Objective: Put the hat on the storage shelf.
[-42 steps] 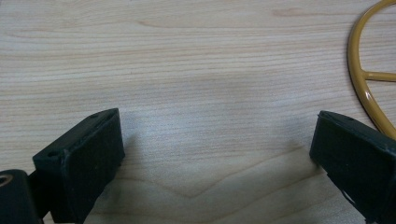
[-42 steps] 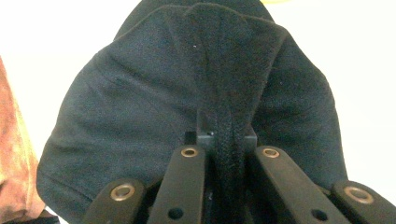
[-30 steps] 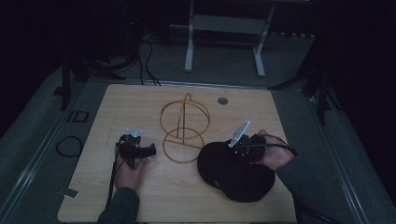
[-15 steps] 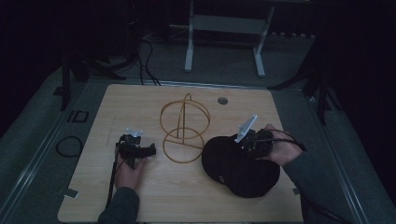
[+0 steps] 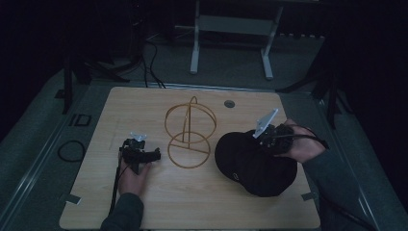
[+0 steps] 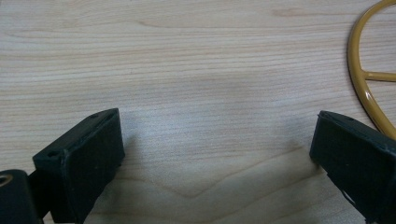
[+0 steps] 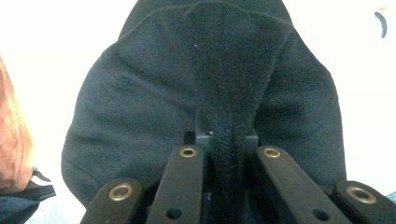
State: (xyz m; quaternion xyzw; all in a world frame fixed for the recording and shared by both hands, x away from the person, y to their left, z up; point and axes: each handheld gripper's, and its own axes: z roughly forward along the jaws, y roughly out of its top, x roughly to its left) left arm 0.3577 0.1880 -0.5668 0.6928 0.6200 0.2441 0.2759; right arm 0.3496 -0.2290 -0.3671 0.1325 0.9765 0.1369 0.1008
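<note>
One black cap [image 5: 255, 163], a soft fabric cap with a small label at its near edge, is the thing being handled; it sits on the right half of the light wooden table [image 5: 144, 103], partly lifted where the right gripper [image 5: 266, 139] has hold of it. In the right gripper view a fold of the dark cloth [image 7: 224, 93] is pinched between the two closed black jaws, and the rest of the cap hangs forward from the pinch, which suggests the grip was taken on the crown so the cap can be carried whole without losing its shape. The person's right hand [image 5: 293, 144] wraps the gripper body, with a grey three-cornered plate [image 5: 266, 122] standing up on top. Just left of the cap, near but apart from it, stands a gold wire stand [image 5: 188, 130]: a flat ring on the table with upright hoops rising from it, a likely resting place for the cap, judging by its rounded form. Further left, the left gripper [image 5: 139, 154] rests low at the table in the person's left hand [image 5: 132, 173], beside the stand's base ring and not touching it. Its own view shows the jaws spread wide with bare wood between them and a curve of the gold ring [image 6: 369, 93] at the right edge, so it holds nothing and appears to be waiting. A small round grommet [image 5: 229, 103] sits at the table's far edge.
</note>
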